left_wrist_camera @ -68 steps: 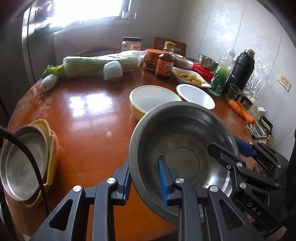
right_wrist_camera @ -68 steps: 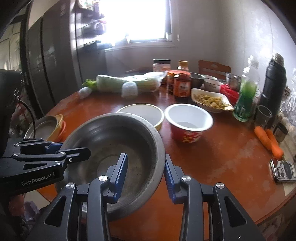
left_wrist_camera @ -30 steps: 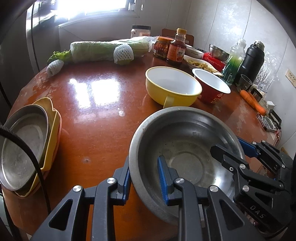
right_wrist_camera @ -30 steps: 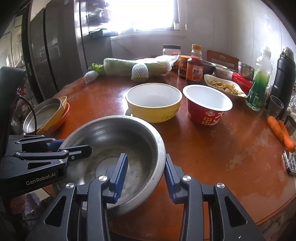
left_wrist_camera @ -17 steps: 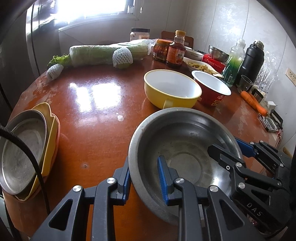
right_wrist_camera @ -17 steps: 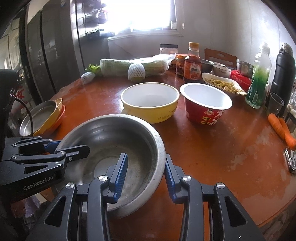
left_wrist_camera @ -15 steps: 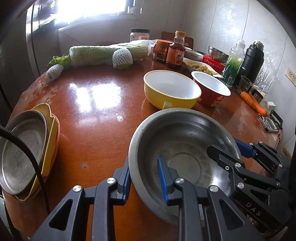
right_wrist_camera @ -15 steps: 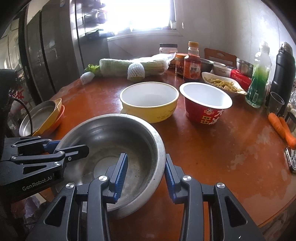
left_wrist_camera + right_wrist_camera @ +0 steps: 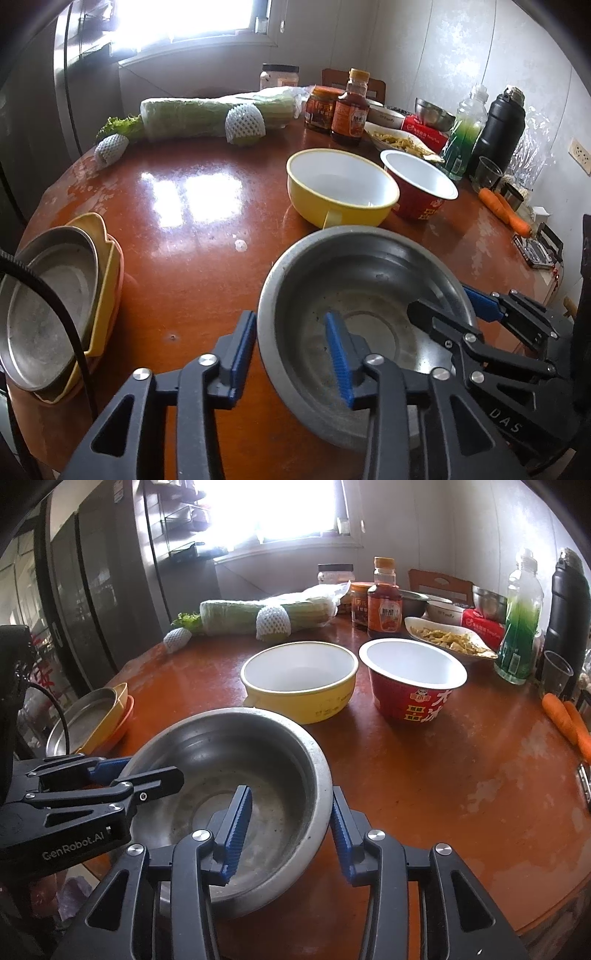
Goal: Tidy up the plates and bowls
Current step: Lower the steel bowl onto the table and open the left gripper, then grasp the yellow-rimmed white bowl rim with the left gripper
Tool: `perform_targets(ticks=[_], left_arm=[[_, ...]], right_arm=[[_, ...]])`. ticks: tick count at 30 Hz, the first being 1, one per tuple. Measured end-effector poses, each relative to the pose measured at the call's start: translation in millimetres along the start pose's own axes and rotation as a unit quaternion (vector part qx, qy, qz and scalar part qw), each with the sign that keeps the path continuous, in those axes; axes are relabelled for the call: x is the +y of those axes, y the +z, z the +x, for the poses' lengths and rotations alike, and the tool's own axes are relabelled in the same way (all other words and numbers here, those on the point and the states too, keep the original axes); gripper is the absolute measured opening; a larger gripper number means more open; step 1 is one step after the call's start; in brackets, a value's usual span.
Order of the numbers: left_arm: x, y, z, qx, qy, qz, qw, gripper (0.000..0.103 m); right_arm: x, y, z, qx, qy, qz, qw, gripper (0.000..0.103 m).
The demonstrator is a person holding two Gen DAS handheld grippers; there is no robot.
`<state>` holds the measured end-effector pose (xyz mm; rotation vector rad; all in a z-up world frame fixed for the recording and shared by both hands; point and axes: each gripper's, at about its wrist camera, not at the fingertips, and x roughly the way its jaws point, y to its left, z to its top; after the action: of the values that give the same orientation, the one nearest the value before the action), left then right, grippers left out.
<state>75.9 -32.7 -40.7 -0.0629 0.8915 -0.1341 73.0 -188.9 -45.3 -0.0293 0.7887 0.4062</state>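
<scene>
Left wrist view shows the left tongs opening astride the near rim of the steel bowl, pads already off the metal, while the right tongs likewise spread around the opposite rim without pressing it. Sitting at the table edge just before the yellow bowl, the steel bowl overhangs slightly, so a pad catching its rim on withdrawal could tip it off.

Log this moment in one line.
steel bowl: on table | left gripper: jaws opening, astride rim | right gripper: same
</scene>
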Motion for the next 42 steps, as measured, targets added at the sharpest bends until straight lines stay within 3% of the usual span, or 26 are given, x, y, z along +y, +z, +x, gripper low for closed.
perform_targets(ticks=[4,20,32,42], left_arm=[[0.2,1.4,-4.1,-0.008,0.002,0.001,1.0,0.045],[2.7,13.2,-15.7,-0.03,0.002,0.003,0.9996,0.051],[8.5,60.6,-13.2,-0.06,-0.004,0.001,0.9982,0.052],[18.1,94.2,6.3,-0.05,-0.005,-0.004,0.9987,0.053]], right_arm=[[-1.3,1.1,-4.2,-0.007,0.012,0.011,1.0,0.052],[-4.5,9.8,-17.8,-0.021,0.003,0.016,1.0,0.057],[-17.1,41.7,-14.6,-0.031,0.002,0.035,0.999,0.058],[-18.9,71.2,10.5,-0.013,0.011,0.051,0.999,0.058]])
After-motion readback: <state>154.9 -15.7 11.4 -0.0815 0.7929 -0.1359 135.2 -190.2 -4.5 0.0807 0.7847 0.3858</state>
